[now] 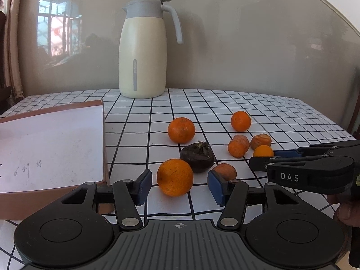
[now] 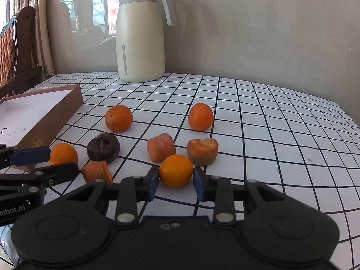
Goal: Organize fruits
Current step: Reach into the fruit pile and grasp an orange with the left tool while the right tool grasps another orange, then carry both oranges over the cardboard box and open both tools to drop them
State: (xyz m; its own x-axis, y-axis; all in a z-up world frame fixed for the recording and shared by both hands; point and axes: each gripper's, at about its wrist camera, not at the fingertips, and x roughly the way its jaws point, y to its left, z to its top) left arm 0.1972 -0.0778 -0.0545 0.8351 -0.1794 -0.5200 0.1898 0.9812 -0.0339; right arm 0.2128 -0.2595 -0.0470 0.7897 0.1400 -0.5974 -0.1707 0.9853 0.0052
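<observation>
Several oranges, carrot chunks and a dark shrivelled fruit [image 1: 198,156] lie on the checked tablecloth. My left gripper [image 1: 178,185] is open, its blue pads on either side of a near orange [image 1: 175,177] without touching it. My right gripper [image 2: 175,180] has its pads against the sides of a small bright orange [image 2: 176,169] that rests on the cloth; it also shows in the left wrist view [image 1: 263,151]. The right gripper enters the left wrist view from the right [image 1: 262,159]. A brown box with a white inside [image 1: 51,144] lies at the left, also in the right wrist view [image 2: 38,112].
A cream jug with a grey lid and handle [image 1: 142,49] stands at the back by the wall. Two more oranges [image 2: 118,118] [image 2: 200,116] and carrot chunks [image 2: 161,147] [image 2: 202,150] [image 2: 97,171] are spread mid-table. A wooden chair [image 2: 13,45] stands beyond the left edge.
</observation>
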